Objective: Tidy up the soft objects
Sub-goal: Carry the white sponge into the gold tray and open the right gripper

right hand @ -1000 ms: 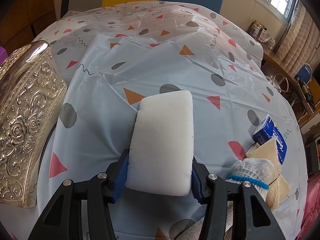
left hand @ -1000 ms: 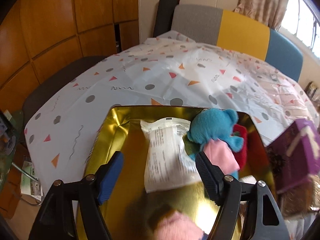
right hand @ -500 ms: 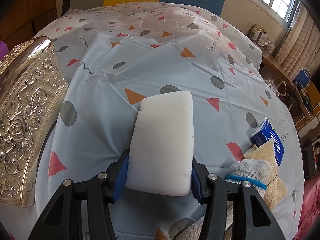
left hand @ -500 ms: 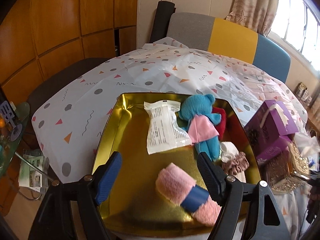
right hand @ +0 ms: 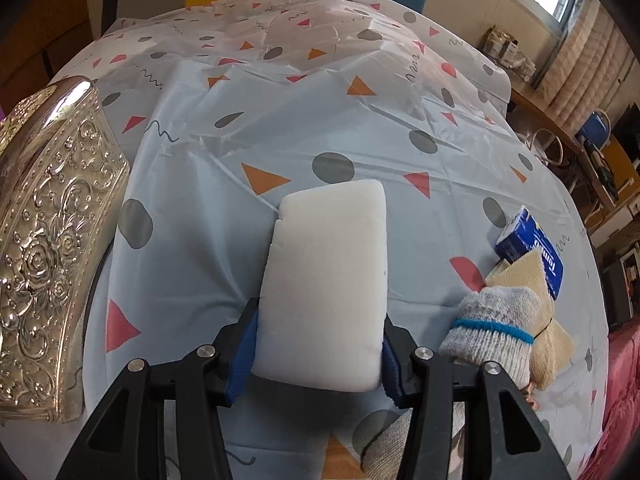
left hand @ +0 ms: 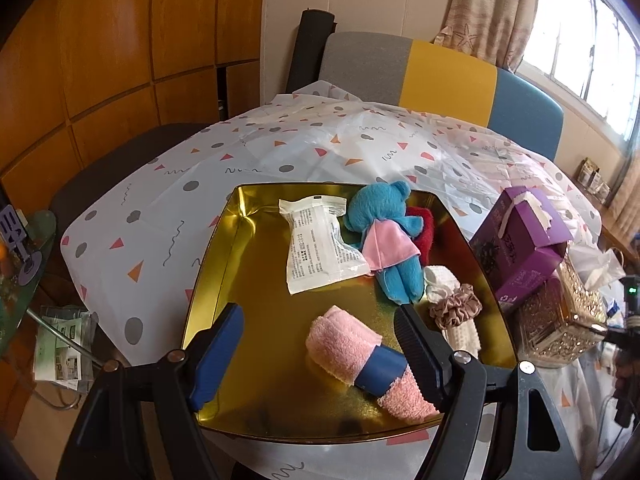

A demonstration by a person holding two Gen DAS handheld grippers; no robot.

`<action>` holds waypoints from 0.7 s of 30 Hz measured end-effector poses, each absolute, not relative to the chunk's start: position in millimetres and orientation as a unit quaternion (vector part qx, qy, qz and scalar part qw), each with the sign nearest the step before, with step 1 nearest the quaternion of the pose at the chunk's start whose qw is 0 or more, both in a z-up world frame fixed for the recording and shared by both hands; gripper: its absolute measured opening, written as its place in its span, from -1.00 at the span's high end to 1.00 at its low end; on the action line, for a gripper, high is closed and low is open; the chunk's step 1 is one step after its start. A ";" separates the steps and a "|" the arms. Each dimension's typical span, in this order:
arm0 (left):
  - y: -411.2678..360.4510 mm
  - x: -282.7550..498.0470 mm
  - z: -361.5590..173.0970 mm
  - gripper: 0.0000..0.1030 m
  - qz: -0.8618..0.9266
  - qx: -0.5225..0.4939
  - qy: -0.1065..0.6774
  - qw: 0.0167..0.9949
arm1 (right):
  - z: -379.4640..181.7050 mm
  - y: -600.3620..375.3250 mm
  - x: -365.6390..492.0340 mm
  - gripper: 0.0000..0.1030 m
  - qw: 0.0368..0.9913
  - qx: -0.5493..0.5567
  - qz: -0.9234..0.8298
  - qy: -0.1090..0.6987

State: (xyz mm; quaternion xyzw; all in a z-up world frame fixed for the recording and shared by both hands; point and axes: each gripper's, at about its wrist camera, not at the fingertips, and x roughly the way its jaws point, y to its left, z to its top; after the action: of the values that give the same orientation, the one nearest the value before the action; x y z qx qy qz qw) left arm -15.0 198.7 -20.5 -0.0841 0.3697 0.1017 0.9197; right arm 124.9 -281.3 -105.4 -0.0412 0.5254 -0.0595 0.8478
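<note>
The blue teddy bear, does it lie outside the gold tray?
No, the blue teddy bear lies inside the gold tray, beside the white packet.

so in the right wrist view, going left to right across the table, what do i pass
ornate gold box → white sponge held in the right hand-held gripper → grey knit glove with a blue band → blue tissue pack

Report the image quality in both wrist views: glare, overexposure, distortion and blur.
Left wrist view: strong fisheye bending with dark corners; the window at upper right is blown out; the shiny gold metal tray mirrors light along its left wall; contents look sharp. Right wrist view: same barrel distortion; the embossed silver metal box throws bright highlights; the white foam sponge is evenly lit, no motion blur visible.
</note>
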 end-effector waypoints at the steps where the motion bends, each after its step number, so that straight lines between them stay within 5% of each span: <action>1: 198.9 -15.9 -21.0 -0.52 0.100 -0.084 0.369 0.920 | -104.6 -281.1 123.9 -0.01 0.846 -0.037 -0.063 0.528; 10: 202.6 -19.2 -26.7 -0.52 0.094 -0.090 0.372 0.919 | -36.3 -289.7 99.0 0.00 0.886 0.049 -0.070 0.455; 21: 209.3 -19.6 -29.8 -0.52 0.101 -0.101 0.372 0.917 | 81.5 -195.4 57.0 0.00 0.945 0.000 0.076 0.319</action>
State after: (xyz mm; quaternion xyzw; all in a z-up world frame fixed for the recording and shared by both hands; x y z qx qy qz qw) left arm -19.6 209.3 -29.8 -0.1014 0.3725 0.1011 0.9169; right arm 57.0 -195.4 81.5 -0.0001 0.3188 0.0763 0.9448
